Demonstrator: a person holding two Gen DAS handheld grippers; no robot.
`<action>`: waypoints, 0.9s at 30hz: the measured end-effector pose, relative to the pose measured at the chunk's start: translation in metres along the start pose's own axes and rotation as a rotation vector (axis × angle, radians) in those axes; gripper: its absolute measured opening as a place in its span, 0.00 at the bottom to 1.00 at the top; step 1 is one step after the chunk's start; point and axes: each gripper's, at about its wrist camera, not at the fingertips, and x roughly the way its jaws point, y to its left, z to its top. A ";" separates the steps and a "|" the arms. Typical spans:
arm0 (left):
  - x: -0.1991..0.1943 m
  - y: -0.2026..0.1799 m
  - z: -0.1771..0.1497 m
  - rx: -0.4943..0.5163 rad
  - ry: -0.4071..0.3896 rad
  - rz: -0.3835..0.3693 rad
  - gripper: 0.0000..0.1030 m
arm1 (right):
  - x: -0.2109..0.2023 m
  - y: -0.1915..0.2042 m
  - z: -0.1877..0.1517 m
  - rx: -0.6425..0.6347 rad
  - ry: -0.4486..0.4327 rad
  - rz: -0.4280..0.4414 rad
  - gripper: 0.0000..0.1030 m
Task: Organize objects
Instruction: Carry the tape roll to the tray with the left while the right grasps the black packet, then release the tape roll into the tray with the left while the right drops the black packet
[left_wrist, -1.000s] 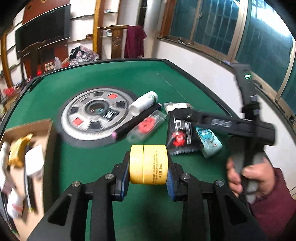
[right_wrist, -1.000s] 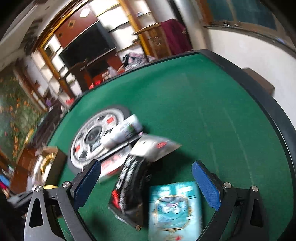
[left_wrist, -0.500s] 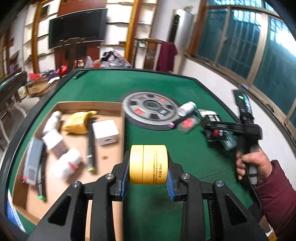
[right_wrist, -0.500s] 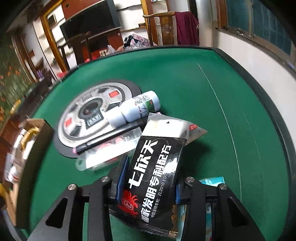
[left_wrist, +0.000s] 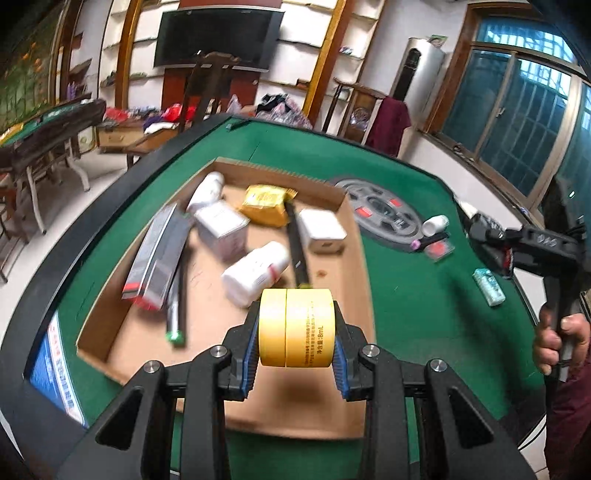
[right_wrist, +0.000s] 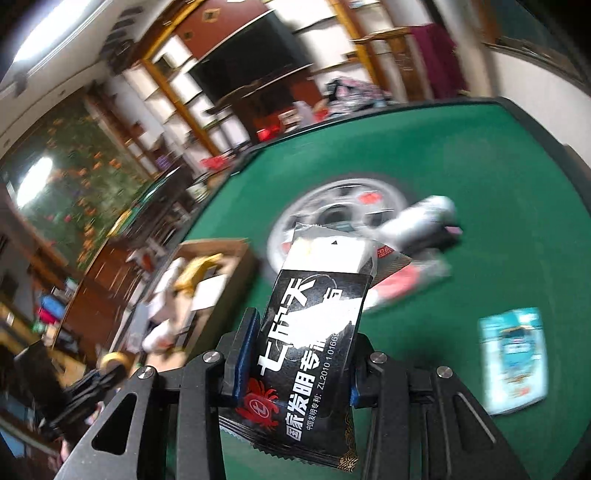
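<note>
The left gripper (left_wrist: 295, 328) fingers clench a yellow tape roll (left_wrist: 295, 326) directly above the cardboard box (left_wrist: 351, 221), while the right gripper (right_wrist: 295, 354) fingers clench a black packet (right_wrist: 314, 332) well beside it

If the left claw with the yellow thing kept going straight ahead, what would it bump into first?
Probably the white bottle lying in the cardboard box, just beyond the yellow tape roll that the left claw holds. Depth is hard to judge; it might touch the box floor first.

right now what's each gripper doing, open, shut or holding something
left gripper: shut on the yellow tape roll, above the cardboard box.
right gripper: shut on the black packet, clear of the green table.
</note>
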 end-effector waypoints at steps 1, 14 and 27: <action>0.002 0.003 -0.002 -0.002 0.009 0.004 0.31 | 0.004 0.010 -0.001 -0.013 0.009 0.015 0.41; 0.049 0.027 0.006 -0.023 0.126 0.050 0.31 | 0.103 0.143 -0.014 -0.188 0.195 0.110 0.42; 0.055 0.041 0.018 -0.080 0.100 0.067 0.34 | 0.171 0.154 -0.015 -0.223 0.291 -0.020 0.42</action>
